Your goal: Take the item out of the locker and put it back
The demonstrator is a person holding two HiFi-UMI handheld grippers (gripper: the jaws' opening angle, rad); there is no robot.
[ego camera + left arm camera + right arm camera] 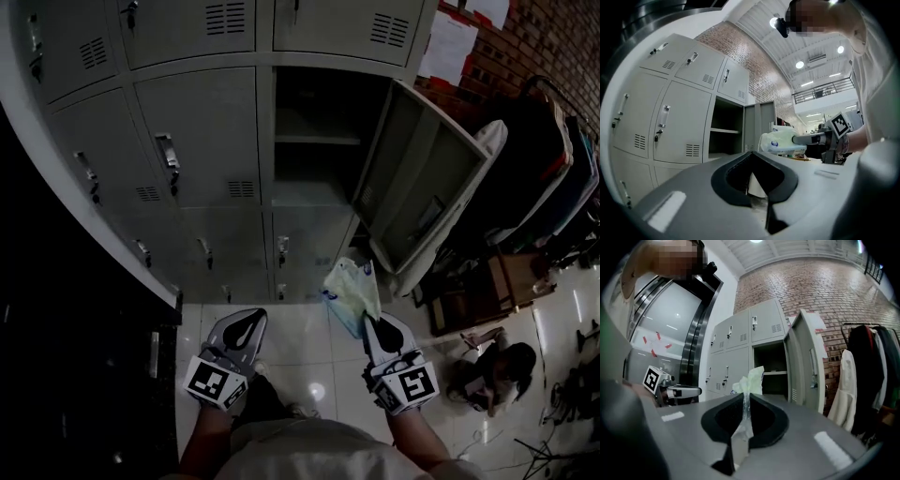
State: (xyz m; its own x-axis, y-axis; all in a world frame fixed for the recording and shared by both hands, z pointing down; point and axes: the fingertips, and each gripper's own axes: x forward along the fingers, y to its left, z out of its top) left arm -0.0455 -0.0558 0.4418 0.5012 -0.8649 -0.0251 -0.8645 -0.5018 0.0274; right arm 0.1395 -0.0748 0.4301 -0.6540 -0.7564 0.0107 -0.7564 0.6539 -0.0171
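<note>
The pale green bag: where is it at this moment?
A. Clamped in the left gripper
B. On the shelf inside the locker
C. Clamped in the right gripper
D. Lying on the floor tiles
C: the right gripper has its jaws shut on the pale green bag, which is held in the air in front of the locker, whose door stands open.

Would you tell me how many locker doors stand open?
1: the locker door at the bank's right, swung out beside its open compartment. Other doors in view are shut; more may lie outside the frame.
</note>
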